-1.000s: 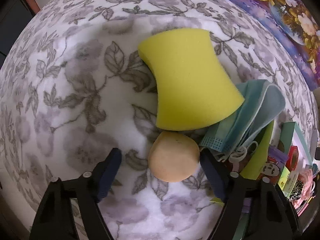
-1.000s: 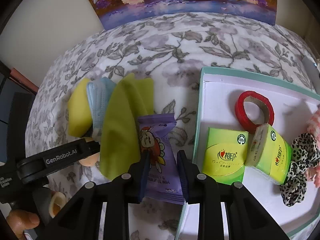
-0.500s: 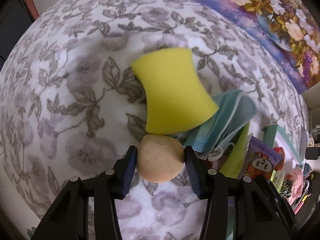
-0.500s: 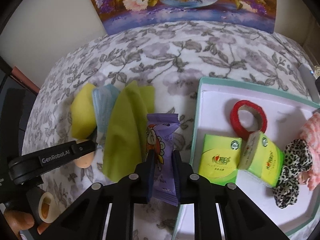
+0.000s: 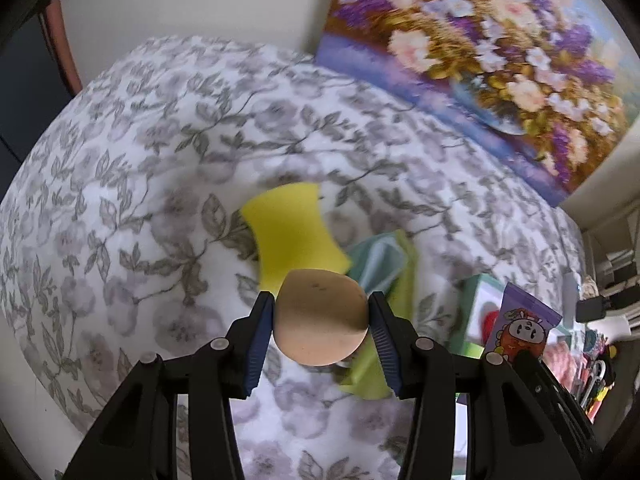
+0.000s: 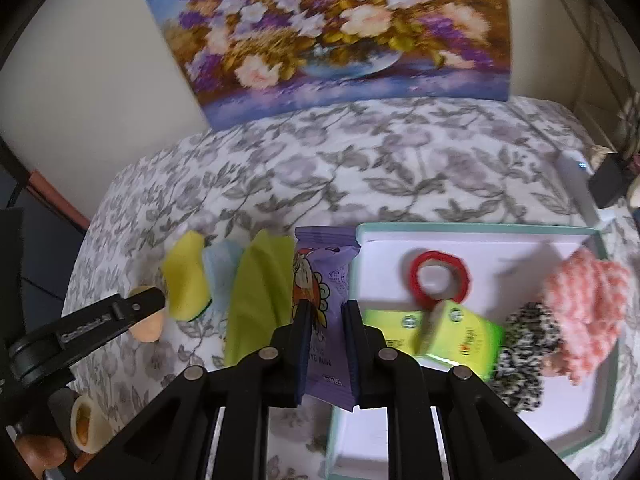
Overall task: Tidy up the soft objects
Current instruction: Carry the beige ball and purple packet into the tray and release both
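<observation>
My left gripper [image 5: 321, 316] is shut on a tan soft ball [image 5: 321, 317] and holds it above the floral cloth. Below it lie a yellow sponge [image 5: 292, 232], a blue face mask [image 5: 376, 256] and a green cloth [image 5: 368, 368]. My right gripper [image 6: 325, 316] is shut on a purple snack packet [image 6: 324, 280], lifted by the left edge of the teal-rimmed tray [image 6: 472, 229]. The ball [image 6: 147, 326], sponge [image 6: 186, 276], mask [image 6: 220, 276] and green cloth [image 6: 256, 296] also show in the right wrist view.
The tray holds a red tape roll [image 6: 439, 282], two green boxes [image 6: 460, 334], a leopard scrunchie [image 6: 524, 352] and a pink knit item [image 6: 584, 308]. A flower painting [image 6: 340, 32] leans on the back wall. A white device [image 6: 576, 184] lies at the right.
My left gripper closed on the tan ball and lifted it off the cloth. My right gripper tightened on the purple packet and raised it beside the tray.
</observation>
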